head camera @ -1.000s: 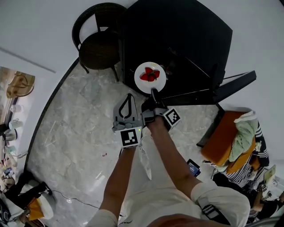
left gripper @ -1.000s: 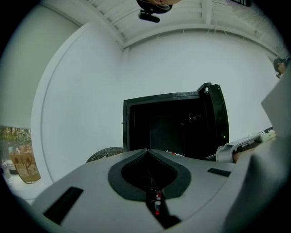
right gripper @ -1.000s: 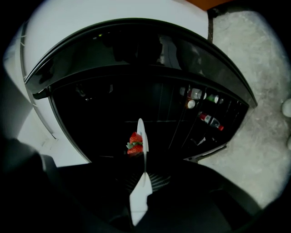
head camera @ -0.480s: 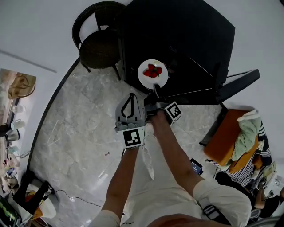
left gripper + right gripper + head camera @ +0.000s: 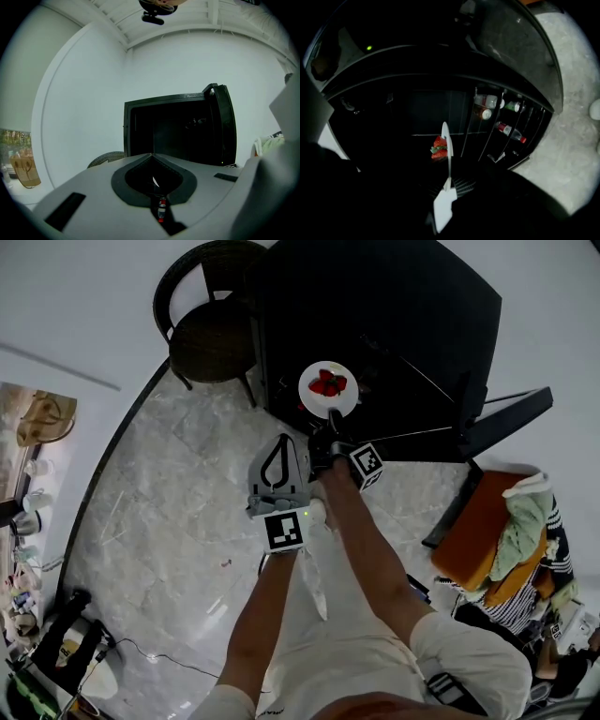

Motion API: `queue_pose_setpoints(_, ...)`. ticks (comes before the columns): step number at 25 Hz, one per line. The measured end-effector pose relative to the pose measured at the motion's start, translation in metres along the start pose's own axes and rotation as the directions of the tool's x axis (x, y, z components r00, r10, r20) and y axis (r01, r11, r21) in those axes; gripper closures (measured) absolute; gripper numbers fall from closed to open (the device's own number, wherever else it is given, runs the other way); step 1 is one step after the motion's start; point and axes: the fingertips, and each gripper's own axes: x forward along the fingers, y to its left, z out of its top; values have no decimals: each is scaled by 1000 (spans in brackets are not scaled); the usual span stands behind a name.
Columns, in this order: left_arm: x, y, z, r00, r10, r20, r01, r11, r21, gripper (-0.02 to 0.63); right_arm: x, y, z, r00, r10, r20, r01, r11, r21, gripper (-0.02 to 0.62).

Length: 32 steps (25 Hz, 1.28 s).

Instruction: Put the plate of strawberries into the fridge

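The right gripper (image 5: 332,420) is pinching the rim of the white plate (image 5: 328,392) of strawberries (image 5: 327,383), fingers closed on it at the mouth of the open black fridge (image 5: 394,315). The left gripper (image 5: 278,441) is hanging beside it, fingers closed on nothing. Grey marble floor (image 5: 159,512) is spreading below, and a wicker chair (image 5: 208,334) is standing beside the fridge.

Here's my left gripper (image 5: 279,442): a pale grey shell, and its fingers (image 5: 93,197) are lined in dark rubber around a teardrop-shaped hollow. There's a small red-and-white part (image 5: 161,209) down in the slot. Its cube (image 5: 284,531) carries a black square marker on white, with a tiny green light (image 5: 306,513) beside it. My right gripper (image 5: 333,420) is darker, with its own marker cube (image 5: 367,465). I'm wearing white short sleeves (image 5: 448,648).
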Motion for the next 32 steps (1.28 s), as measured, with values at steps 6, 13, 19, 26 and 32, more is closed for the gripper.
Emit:
queue_pose_setpoints(6,-2,-3,-3,1000,-5,-8,5,1000,20,604,10,-12,4,1000,-23,-3,22,1000,-17,574)
queue_pose_setpoints(13,-4,-3,-3,1000,-2,-6,3,1000,29,604,17,-29,10,997,-78,10,78,997,-30,574)
queue_pose_setpoints(19,-6,-7,-5,1000,-13,-12,14,999,37,604,25,-29,14,996,-75,38,75,997,-4,574)
queue_pose_setpoints(26,-11,-2,-13,1000,4,-12,-3,999,45,604,35,-31,28,992,-79,94,78,997,21,574)
queue_pose_setpoints(32,-12,-5,-20,999,-1,-36,3,998,55,604,37,-36,31,990,-83,113,81,996,20,574)
